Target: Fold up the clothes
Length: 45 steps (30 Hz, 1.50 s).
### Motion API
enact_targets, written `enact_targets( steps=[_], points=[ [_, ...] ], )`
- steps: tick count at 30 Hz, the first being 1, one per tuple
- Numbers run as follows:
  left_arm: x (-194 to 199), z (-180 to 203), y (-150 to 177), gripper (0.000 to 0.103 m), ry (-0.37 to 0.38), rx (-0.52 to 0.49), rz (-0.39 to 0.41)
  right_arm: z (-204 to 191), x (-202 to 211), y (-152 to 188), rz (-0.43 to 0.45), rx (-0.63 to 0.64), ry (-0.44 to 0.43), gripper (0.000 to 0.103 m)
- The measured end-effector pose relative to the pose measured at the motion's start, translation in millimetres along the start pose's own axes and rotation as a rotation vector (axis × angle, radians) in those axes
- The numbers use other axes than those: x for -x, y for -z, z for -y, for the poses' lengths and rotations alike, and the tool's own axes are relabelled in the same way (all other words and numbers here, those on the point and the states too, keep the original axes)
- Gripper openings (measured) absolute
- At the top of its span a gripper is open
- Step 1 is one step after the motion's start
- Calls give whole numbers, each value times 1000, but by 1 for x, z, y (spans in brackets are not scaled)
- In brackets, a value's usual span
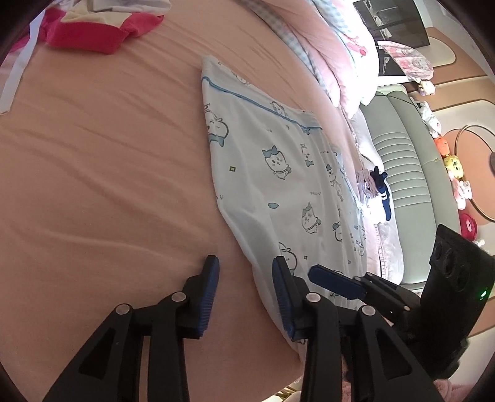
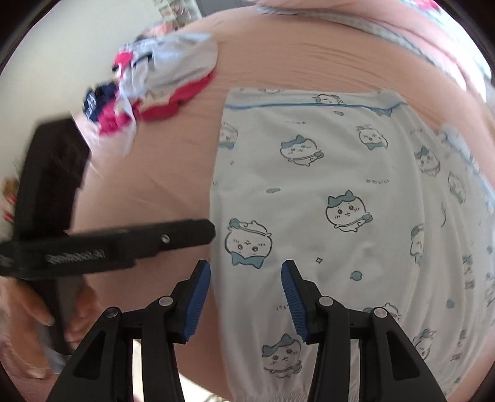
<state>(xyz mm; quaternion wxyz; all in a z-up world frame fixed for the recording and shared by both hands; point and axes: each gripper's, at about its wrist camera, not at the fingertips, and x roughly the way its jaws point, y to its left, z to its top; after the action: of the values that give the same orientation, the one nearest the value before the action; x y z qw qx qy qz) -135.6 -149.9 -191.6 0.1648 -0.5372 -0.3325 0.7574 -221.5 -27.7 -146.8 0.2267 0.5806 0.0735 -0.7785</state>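
Two hand-held grippers work over one pink-sheeted bed (image 1: 92, 170).

Left wrist view, left to right: a heap of unfolded clothes, crimson and white fabric (image 1: 99, 27), sits at the far left corner of the sheet, well apart from everything else. Bare wrinkled sheet fills the middle. The left gripper (image 1: 246, 297), black with ribbed blue pads, stands partly open over the sheet; its left finger is over bare pink, its right finger at the near left edge of the white garment printed with blue cartoon animals (image 1: 278, 173). Nothing sits between the pads; they hold nothing. The garment lies flat, folded into a long panel with a blue piped seam across its far end, close to the bed's right side. Just right of the left gripper, the right gripper (image 1: 337, 283) reaches in over the garment's near end. Beyond the bed edge: a pale grey-green padded bench (image 1: 411, 173) with a dark blue sock (image 1: 383, 198) on it, and a row of plush toys (image 1: 454, 173) on the floor.

Right wrist view, left to right, blurred: the person's hand (image 2: 46, 312) grips the left tool's black handle at the left edge. The clothes heap lies upper left. The right gripper (image 2: 246, 301) is about half open, pads spread above the garment's left edge, clasping nothing. The printed garment fills the right half.
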Motion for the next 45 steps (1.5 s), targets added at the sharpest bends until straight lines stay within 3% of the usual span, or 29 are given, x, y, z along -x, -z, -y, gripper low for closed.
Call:
enact_targets(
  steps=[3,9,16,19,20,21,25,28,30,32,35,37,39,42,45],
  points=[
    [-4,3,0,32,-7,-32,-11,5,-13,2,-30,4,141,47],
    [-7,-2,-2,32,35,21,4,19,-13,7,-17,-47,75,48],
    [-12,6,1,32,71,-10,11,32,-8,11,-3,-99,1,48],
    [-21,17,0,32,38,-64,3,36,-8,13,6,-117,-19,48],
    [-22,19,0,25,29,-74,4,37,-7,13,7,-123,-24,48],
    [-22,20,-1,0,15,-84,3,38,-7,15,9,-132,-33,48],
    [-15,21,5,0,-67,-109,14,51,6,21,37,-199,-65,48],
    [3,13,9,0,-110,-110,28,62,12,21,50,-201,-1,48],
    [10,5,12,0,-160,-113,25,67,6,24,22,-176,75,48],
    [14,3,17,0,-231,-125,28,71,4,28,25,-172,90,48],
    [23,1,21,0,-224,-100,26,75,7,32,23,-162,113,48],
    [31,13,24,0,-206,-138,56,81,16,34,37,-177,102,48],
    [29,30,23,0,-129,-184,65,87,25,37,55,-200,75,48],
    [11,67,25,1,-82,-323,65,97,35,43,64,-201,94,48],
    [-18,94,35,1,-139,-451,18,106,40,51,63,-184,157,48]
  ],
)
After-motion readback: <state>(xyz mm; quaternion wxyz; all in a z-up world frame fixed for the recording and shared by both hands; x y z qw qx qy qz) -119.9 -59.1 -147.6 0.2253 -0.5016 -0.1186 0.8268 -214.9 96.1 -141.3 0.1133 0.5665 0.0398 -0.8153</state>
